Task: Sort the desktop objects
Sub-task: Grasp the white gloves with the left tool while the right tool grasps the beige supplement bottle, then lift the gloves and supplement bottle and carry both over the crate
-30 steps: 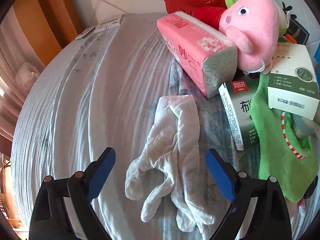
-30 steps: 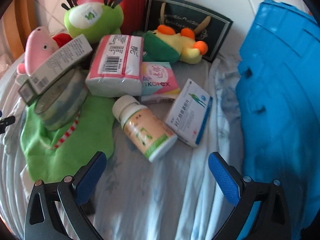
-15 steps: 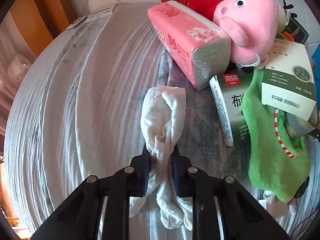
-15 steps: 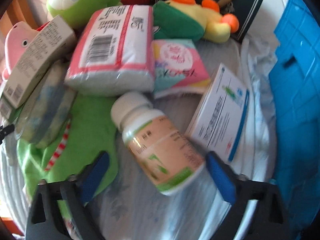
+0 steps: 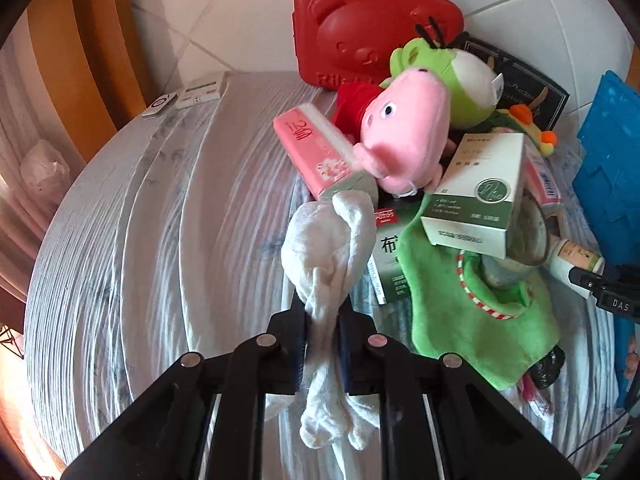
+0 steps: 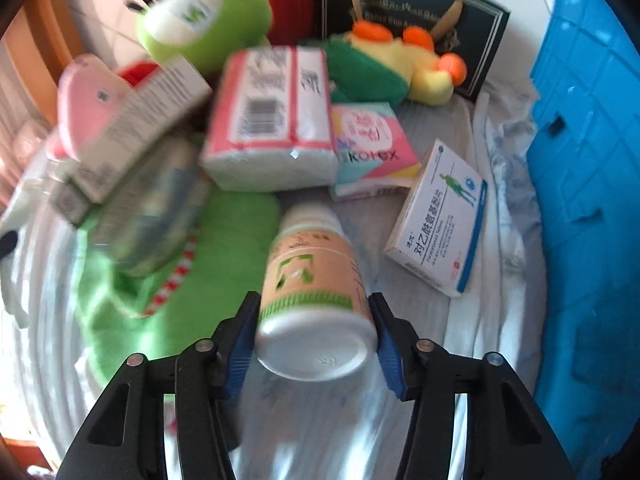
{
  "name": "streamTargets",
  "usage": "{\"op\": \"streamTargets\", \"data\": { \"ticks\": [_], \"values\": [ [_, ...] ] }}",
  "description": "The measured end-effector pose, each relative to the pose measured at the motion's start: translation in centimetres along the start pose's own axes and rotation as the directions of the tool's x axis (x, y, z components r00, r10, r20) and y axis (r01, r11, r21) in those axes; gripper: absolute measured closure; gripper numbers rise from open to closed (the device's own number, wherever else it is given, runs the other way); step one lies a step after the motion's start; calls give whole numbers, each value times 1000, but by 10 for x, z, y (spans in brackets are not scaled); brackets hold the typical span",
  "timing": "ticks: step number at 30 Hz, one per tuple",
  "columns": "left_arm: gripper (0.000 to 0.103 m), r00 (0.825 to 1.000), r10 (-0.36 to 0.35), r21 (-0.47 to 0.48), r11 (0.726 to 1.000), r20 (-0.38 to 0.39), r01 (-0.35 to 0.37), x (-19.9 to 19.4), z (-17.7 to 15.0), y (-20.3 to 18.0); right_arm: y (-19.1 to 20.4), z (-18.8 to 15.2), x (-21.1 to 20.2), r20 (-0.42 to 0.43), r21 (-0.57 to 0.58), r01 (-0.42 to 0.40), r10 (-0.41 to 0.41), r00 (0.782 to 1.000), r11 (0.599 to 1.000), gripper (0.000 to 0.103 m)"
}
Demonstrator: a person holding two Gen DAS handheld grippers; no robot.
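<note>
My left gripper (image 5: pixel 322 308) is shut on a pair of crumpled white gloves (image 5: pixel 324 236) and holds them above the striped cloth-covered table (image 5: pixel 160 240); their fingers hang below the pads. In the right wrist view, a peach bottle with a white cap and green label (image 6: pixel 312 272) lies lengthwise between the blue pads, base toward the camera. My right gripper (image 6: pixel 316 320) has its jaws closing, and both pads touch the bottle's sides. That view is blurred.
A pile fills the back right: pink tissue pack (image 5: pixel 316 152), pink pig plush (image 5: pixel 404 132), green plush (image 5: pixel 460 80), red case (image 5: pixel 372 36), white-green box (image 5: pixel 476 192), green bib (image 5: pixel 460 308). A blue-white medicine box (image 6: pixel 440 216) lies beside the blue crate (image 6: pixel 592 160).
The left gripper shut on the gloves and lifted them off the cloth. The right gripper came in around the bottle and narrowed onto its sides.
</note>
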State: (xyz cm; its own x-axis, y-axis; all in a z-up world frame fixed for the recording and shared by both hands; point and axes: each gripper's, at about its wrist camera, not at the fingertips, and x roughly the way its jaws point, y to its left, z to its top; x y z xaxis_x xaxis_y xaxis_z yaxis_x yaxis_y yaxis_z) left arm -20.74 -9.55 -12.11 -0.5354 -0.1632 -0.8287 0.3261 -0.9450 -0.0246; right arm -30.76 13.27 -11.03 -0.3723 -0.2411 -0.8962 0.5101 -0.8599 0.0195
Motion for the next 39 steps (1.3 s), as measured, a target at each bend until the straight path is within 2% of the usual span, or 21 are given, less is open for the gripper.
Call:
{"op": "streamTargets", "data": {
  "ticks": [8,11,14,20,23,26,28,33,39],
  "values": [
    [90,993,-36,64,998,115,28,-53,-8,-12,15,-23,-64,109,6,-19,18,994,1000,51],
    [90,986,-41,94,995,161,26,-74,-12,-22,13,-31,-94,168,17,-36,33,985,999,51],
    [90,976,-56,111,993,209,34,-98,-13,-36,12,-38,-131,252,20,-29,23,967,999,51],
    [90,951,-153,174,979,269,108,-139,-12,-79,9,-58,-215,412,37,-8,-8,911,999,51],
    [90,933,-205,216,966,297,144,-159,-9,-106,1,-67,-251,481,54,-13,-14,877,998,51],
    [90,906,-271,265,946,324,187,-181,-5,-135,-9,-77,-289,555,73,-22,-22,832,997,51],
    [90,885,-321,294,929,338,225,-196,0,-155,-20,-86,-315,602,92,-6,-50,797,996,51],
    [90,843,-429,362,880,324,308,-226,11,-212,-54,-107,-361,663,163,68,-160,732,984,51],
    [90,788,-534,467,806,307,364,-260,14,-295,-120,-134,-398,652,273,145,-294,699,951,51]
  ]
}}
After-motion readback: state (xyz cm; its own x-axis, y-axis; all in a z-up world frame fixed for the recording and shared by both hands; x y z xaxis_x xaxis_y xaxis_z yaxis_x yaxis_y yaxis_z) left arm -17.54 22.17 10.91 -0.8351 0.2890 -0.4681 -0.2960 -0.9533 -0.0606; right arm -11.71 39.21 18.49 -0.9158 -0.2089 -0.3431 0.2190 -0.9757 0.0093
